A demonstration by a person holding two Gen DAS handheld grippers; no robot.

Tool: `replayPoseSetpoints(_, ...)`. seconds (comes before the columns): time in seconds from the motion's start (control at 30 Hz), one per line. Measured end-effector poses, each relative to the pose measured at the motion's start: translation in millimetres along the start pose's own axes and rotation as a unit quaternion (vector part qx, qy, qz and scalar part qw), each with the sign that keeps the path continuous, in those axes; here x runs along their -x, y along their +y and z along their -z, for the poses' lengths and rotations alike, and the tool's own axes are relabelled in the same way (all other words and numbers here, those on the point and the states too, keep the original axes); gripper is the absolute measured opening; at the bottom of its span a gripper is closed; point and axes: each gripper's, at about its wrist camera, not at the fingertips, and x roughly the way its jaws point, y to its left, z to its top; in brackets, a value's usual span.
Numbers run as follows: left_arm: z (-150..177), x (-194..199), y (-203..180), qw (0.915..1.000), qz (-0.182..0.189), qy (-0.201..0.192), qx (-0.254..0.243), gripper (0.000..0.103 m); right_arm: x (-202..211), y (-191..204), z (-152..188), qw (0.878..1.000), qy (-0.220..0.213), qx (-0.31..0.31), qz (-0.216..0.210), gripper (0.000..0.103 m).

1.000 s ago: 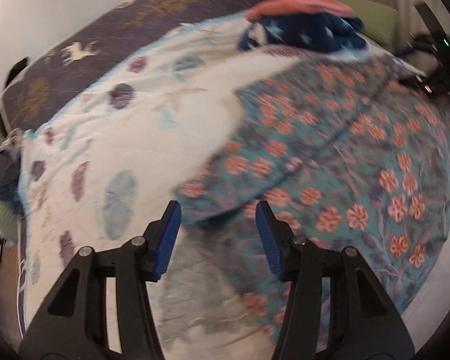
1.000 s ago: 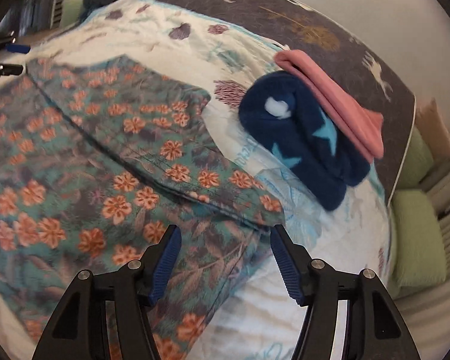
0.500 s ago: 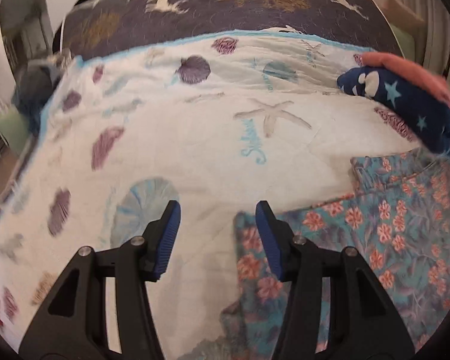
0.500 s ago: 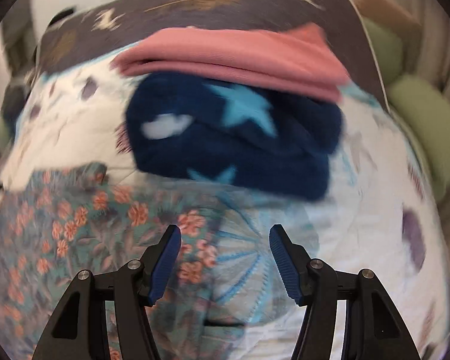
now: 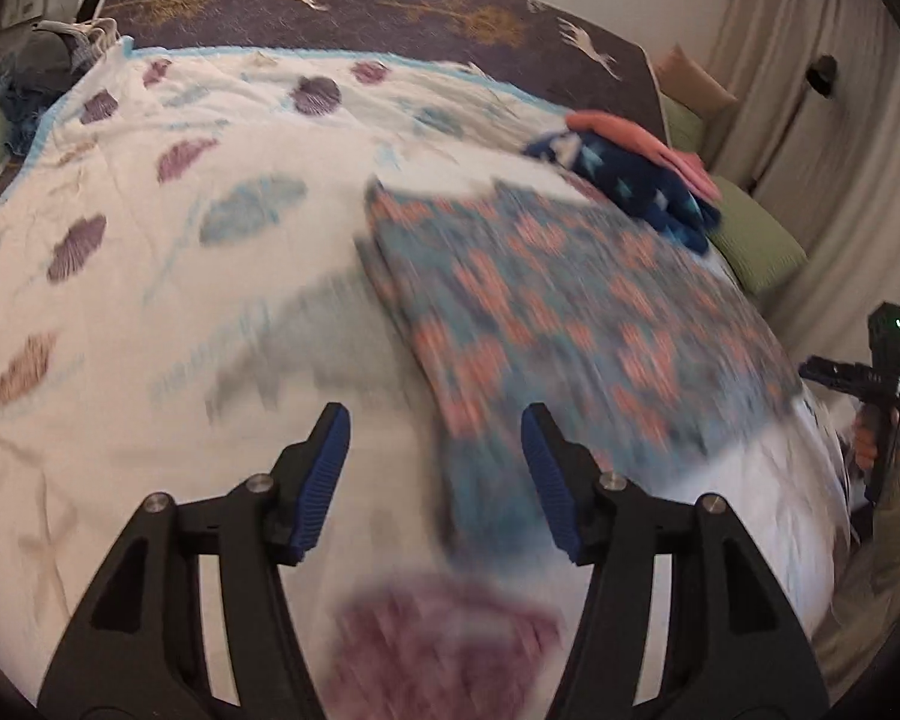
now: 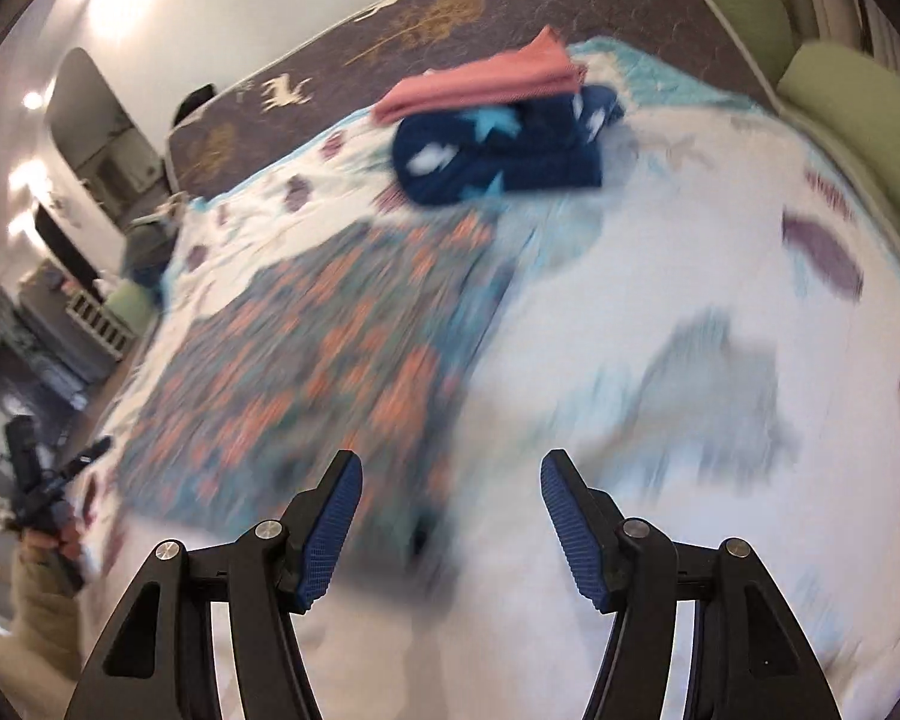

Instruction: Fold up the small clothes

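a: so where's the floral cloth (image 5: pixel 570 312) sitting right now?

b: flat on the white seashell blanket (image 5: pixel 150 276) on the bed, roughly rectangular, teal with orange flowers. pretty blurry in both views though, so i can't tell how neat the edges are.

a: and the other clothes?

b: the navy star fleece (image 6: pixel 498 150) is just past the far corner of the floral cloth, folded, with a pink folded piece (image 6: pixel 486 84) lying on top of it. both sit near the dark deer-print cover (image 6: pixel 450 18) at the head end.

a: grippers holding anything?

b: nope. the left gripper (image 5: pixel 435 468) hangs over the near left corner of the floral cloth, blue pads apart and spreading wider, nothing pinched between them. the right gripper (image 6: pixel 450 516) is over the near right corner of the floral cloth, fingers apart too, just blanket and cloth edge below, not gripped.

a: anything beside it?

b: green cushions (image 6: pixel 852 108) off past the blanket's right edge, well apart from the floral cloth.
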Motion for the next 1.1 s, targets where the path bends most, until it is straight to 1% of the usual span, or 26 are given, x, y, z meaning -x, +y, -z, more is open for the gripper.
replayPoseSetpoints(0.1,19,4,-12,0.9999,0.011,0.007,-0.007,0.06,4,8,28,1.0,0.008,-0.004,-0.009,0.064)
replayPoseSetpoints(0.17,24,1,-20,0.9998,0.008,0.01,-0.016,0.06,2,9,39,0.999,0.011,-0.016,-0.027,0.064)
replayPoseSetpoints(0.27,28,-8,-29,0.999,-0.008,0.021,-0.039,0.058,-7,7,45,0.997,0.013,-0.053,-0.045,0.064)
replayPoseSetpoints(0.33,33,-10,-30,0.9989,-0.007,0.025,-0.038,0.058,-7,9,48,0.997,0.008,-0.064,-0.047,0.064)
replayPoseSetpoints(0.47,32,-13,-19,0.9998,-0.006,0.015,-0.011,0.058,-6,16,52,0.996,0.01,-0.062,-0.055,0.064)
replayPoseSetpoints(0.53,27,-18,-7,0.9996,-0.006,0.011,0.027,0.064,-9,15,51,0.996,0.013,-0.071,-0.062,0.064)
replayPoseSetpoints(0.57,25,-19,-2,0.9989,0.002,0.009,0.046,0.066,-12,15,50,0.995,0.015,-0.079,-0.066,0.064)
replayPoseSetpoints(0.63,24,-20,2,0.9969,0.027,0.005,0.073,0.066,-19,15,49,0.992,0.018,-0.094,-0.083,0.064)
replayPoseSetpoints(0.7,22,-24,1,0.994,0.064,0.008,0.088,0.065,-25,17,46,0.99,0.016,-0.104,-0.095,0.067)
replayPoseSetpoints(0.73,21,-26,0,0.9922,0.081,0.01,0.094,0.062,-28,17,44,0.989,0.012,-0.112,-0.1,0.068)
replayPoseSetpoints(0.77,20,-30,-1,0.9895,0.1,0.016,0.103,0.055,-30,16,42,0.987,0.01,-0.12,-0.105,0.068)
replayPoseSetpoints(0.83,18,-35,-4,0.9875,0.109,0.022,0.112,0.039,-37,11,35,0.981,0.004,-0.153,-0.119,0.068)
replayPoseSetpoints(0.87,17,-37,-5,0.9873,0.109,0.024,0.113,0.015,-41,7,31,0.976,0.0,-0.179,-0.125,0.068)
replayPoseSetpoints(0.9,16,-39,-4,0.9878,0.097,0.026,0.119,0.014,-43,5,28,0.973,-0.004,-0.195,-0.126,0.057)
replayPoseSetpoints(0.93,15,-39,-3,0.9878,0.088,0.02,0.127,0.014,-44,3,26,0.971,-0.01,-0.21,-0.117,0.038)
replayPoseSetpoints(0.97,14,-37,-2,0.987,0.083,0.012,0.137,0.014,-45,3,23,0.972,-0.008,-0.213,-0.097,0.009)
replayPoseSetpoints(1.0,13,-35,-2,0.9866,0.081,0.009,0.142,0.013,-44,4,22,0.973,-0.005,-0.217,-0.072,0.007)
replayPoseSetpoints(1.03,12,-30,-4,0.9867,0.078,-0.001,0.143,0.012,-40,6,22,0.973,-0.011,-0.218,-0.072,0.007)
replayPoseSetpoints(1.1,10,-14,-10,0.9883,0.075,-0.02,0.131,0.011,-25,16,21,0.977,-0.034,-0.199,-0.064,0.007)
